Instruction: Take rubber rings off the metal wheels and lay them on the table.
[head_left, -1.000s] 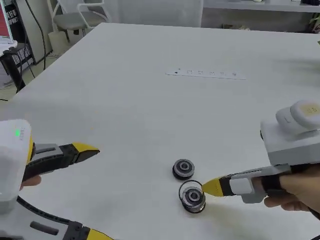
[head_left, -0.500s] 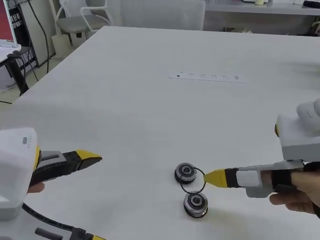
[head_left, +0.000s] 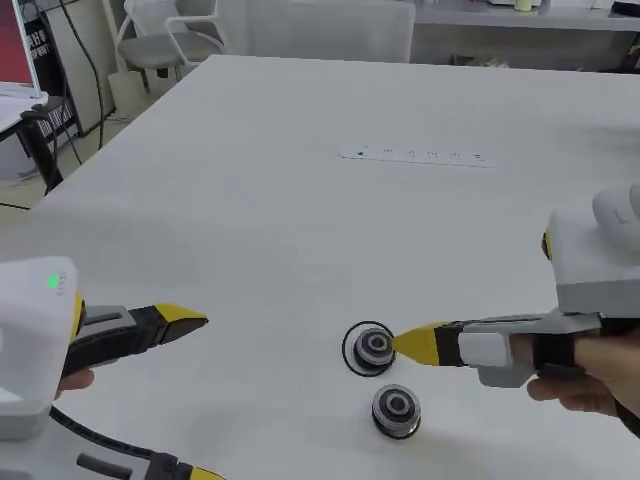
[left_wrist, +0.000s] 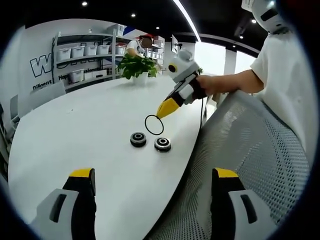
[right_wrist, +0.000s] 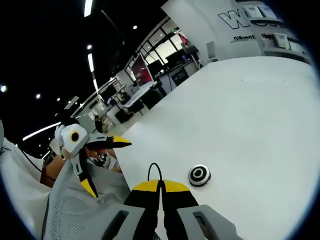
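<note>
The right gripper (head_left: 410, 343) is closed on a black rubber ring (head_left: 368, 348), pinching its edge between the yellow tips. In the head view the ring sits at 9 o'clock from those tips, and its outline falls around the farther wheel (head_left: 375, 346). The left gripper view shows the ring hanging in the air at 7 o'clock from the right gripper's tips, lifted clear of the white surface (head_left: 300, 200) and above both wheels. In the right gripper view the ring rises at 12 o'clock from the shut jaws.

Both metal wheels lie flat on the surface, close together but apart. In the head view the nearer wheel (head_left: 397, 410) is at 5 o'clock from the farther one and at 6 o'clock from the right gripper's tips.

The left gripper (left_wrist: 153, 173) is open with its jaws spread wide and nothing between them. In the head view it hovers at 9 o'clock from the wheels, well apart from them. A flat white power strip (head_left: 415, 155) lies on the surface at 12 o'clock from the wheels, far off.
</note>
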